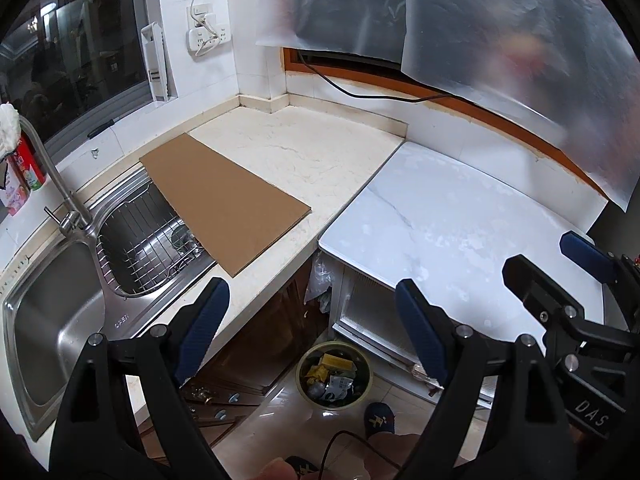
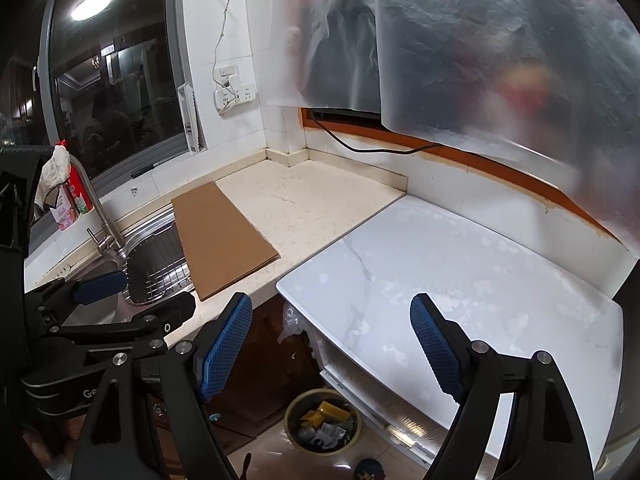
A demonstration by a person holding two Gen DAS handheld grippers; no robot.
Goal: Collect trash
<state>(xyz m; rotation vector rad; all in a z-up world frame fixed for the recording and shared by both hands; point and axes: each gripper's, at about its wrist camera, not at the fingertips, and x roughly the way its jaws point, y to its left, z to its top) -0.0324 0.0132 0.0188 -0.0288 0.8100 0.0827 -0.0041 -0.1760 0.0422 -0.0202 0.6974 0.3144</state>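
A round trash bin (image 1: 334,376) stands on the floor below the counter corner and holds several wrappers; it also shows in the right wrist view (image 2: 323,421). My left gripper (image 1: 312,328) is open and empty, held high above the bin. My right gripper (image 2: 332,344) is open and empty, also above the bin. The right gripper shows at the right edge of the left wrist view (image 1: 560,264), and the left gripper shows at the left of the right wrist view (image 2: 132,292). A flat brown cardboard sheet (image 1: 224,200) lies on the beige counter, partly over the sink; it also shows in the right wrist view (image 2: 222,240).
A steel double sink (image 1: 52,312) with a wire rack (image 1: 148,248) and tap (image 1: 60,184) is at left. A white marble-look tabletop (image 1: 448,240) is at right. Plastic sheets (image 1: 520,40) hang over the window. A slippered foot (image 1: 378,420) stands by the bin.
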